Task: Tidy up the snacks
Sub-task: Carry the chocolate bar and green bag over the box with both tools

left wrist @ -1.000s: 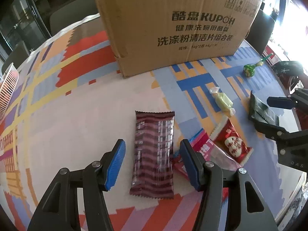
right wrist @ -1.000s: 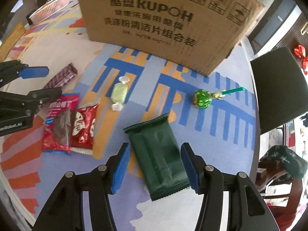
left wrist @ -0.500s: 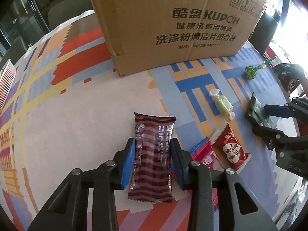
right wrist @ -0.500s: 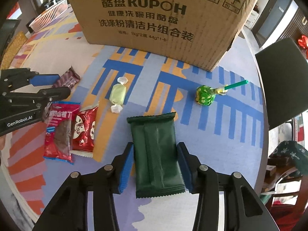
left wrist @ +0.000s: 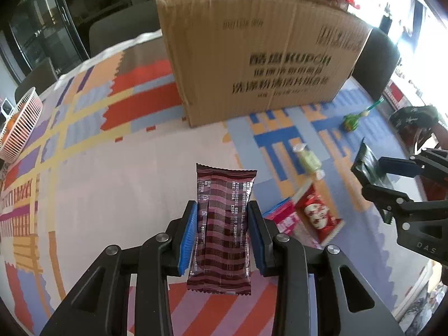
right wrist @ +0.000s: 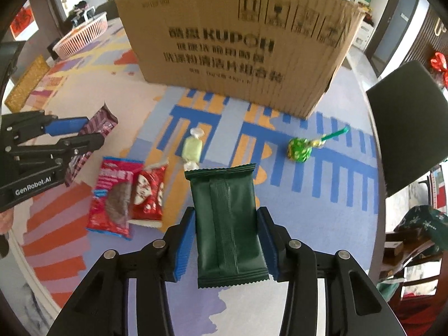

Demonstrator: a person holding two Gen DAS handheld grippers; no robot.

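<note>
My left gripper (left wrist: 222, 232) is shut on a maroon striped snack packet (left wrist: 222, 218) and holds it above the table. My right gripper (right wrist: 228, 240) is shut on a dark green snack packet (right wrist: 228, 221), also lifted. A large cardboard box (left wrist: 260, 56) stands at the back; it also shows in the right wrist view (right wrist: 238, 36). On the cloth lie a pink-blue packet (right wrist: 112, 196), a red packet (right wrist: 148, 193), a pale green wrapped candy (right wrist: 191, 148) and a green lollipop (right wrist: 301, 148).
The round table has a patterned cloth (left wrist: 84, 168). A pink-white slatted basket (left wrist: 19, 123) sits at the far left edge. Dark chairs (right wrist: 408, 123) stand around the table. The table edge (right wrist: 380, 168) runs close on the right.
Both grippers closed on their packets and lifted them off the cloth, moving toward the box. The other snacks have not moved.
</note>
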